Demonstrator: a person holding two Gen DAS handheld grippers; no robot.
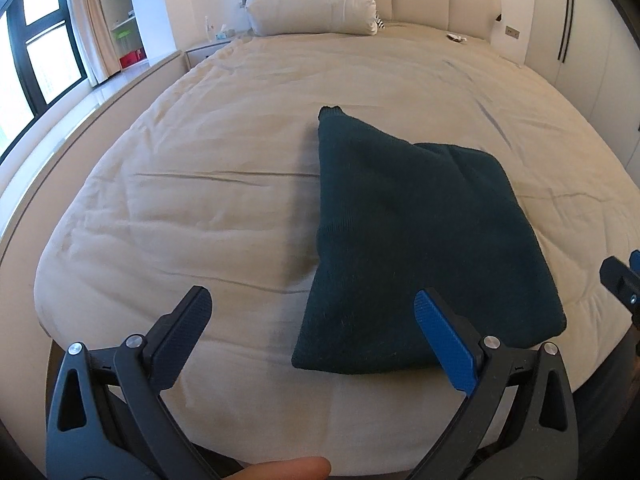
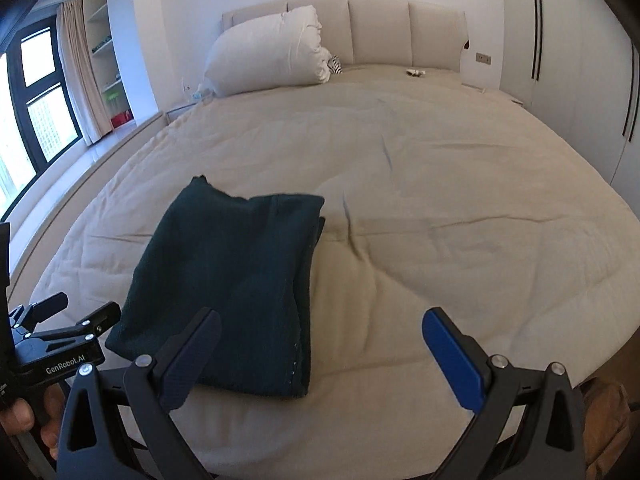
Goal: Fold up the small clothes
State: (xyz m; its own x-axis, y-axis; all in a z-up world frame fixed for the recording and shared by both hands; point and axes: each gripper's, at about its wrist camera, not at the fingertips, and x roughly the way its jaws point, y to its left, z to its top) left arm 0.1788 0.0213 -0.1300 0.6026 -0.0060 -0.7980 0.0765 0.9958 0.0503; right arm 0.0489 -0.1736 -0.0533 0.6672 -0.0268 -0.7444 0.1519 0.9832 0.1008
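A dark green knitted garment [image 1: 416, 240] lies folded in a thick stack on the beige bed cover [image 1: 200, 184], near the foot of the bed. One corner of it pokes out toward the headboard. My left gripper [image 1: 312, 312] is open above the near edge of the bed, its right finger over the garment's near left part and nothing held. In the right wrist view the same garment [image 2: 236, 280] lies left of centre. My right gripper [image 2: 320, 334] is open too, empty, with its left finger over the garment's near edge. The left gripper [image 2: 76, 312] shows at that view's left edge.
A big white pillow [image 2: 268, 52] leans on the padded headboard [image 2: 380, 32]. A small object [image 2: 416, 73] lies near the head of the bed. Windows [image 1: 40, 60] and a ledge run along the left. White wardrobes [image 2: 580, 60] stand on the right. The bed cover [image 2: 460, 200] stretches wide right of the garment.
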